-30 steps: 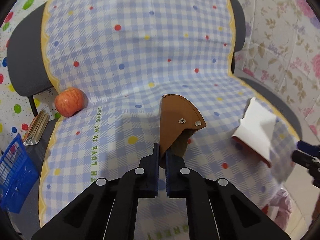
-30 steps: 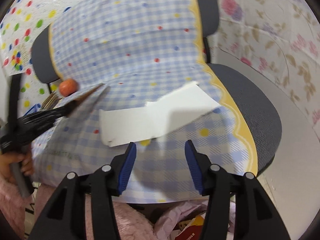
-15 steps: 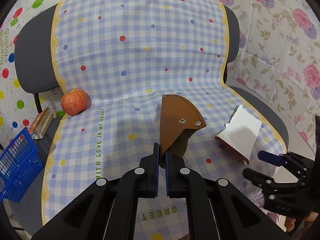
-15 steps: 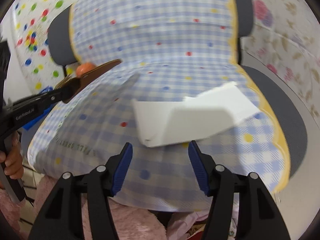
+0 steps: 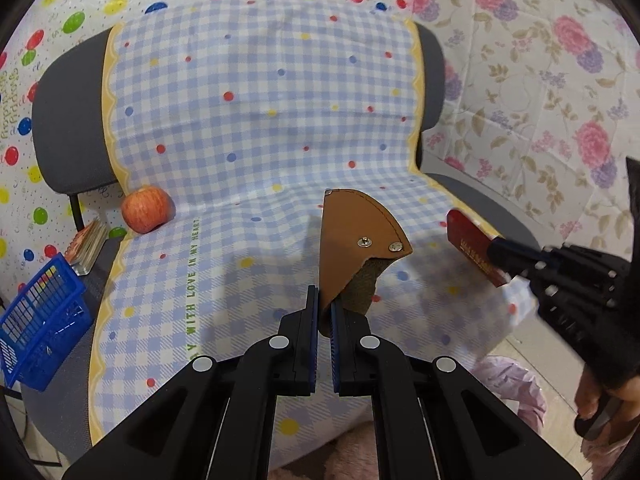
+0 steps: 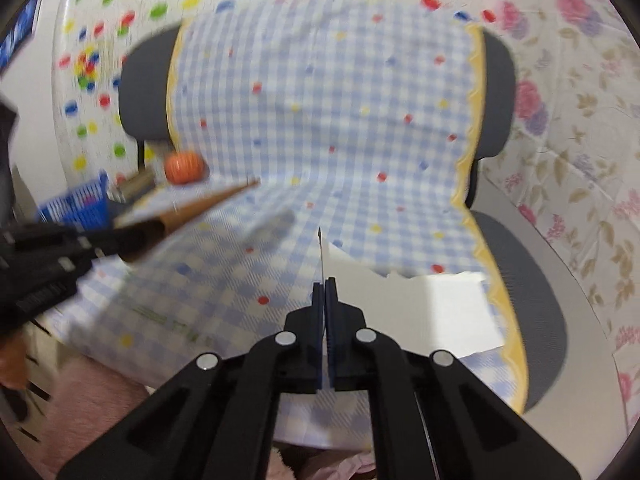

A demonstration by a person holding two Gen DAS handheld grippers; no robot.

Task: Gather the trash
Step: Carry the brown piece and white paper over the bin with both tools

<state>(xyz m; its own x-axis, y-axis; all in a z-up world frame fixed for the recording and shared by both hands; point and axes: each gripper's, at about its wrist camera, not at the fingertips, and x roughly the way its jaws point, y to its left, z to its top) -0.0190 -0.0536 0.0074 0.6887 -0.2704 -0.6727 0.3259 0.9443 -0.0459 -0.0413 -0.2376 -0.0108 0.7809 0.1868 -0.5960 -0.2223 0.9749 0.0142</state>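
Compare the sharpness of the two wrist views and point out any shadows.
Left wrist view: sharp; the brown leather pouch and apple are crisp, soft shadows fall on the checked cloth, and only the right gripper with its red-and-white card is slightly smeared. Right wrist view: motion-blurred throughout, the apple streaked, the left side worst; fisheye bends the edges in both.

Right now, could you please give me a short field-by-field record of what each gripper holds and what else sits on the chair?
left gripper: shut on brown leather pouch
right gripper: shut on flattened card box, white side facing its camera, red side in the left view
chair cover: blue checked cloth
apple: on the seat by the backrest
blue basket: beside the chair
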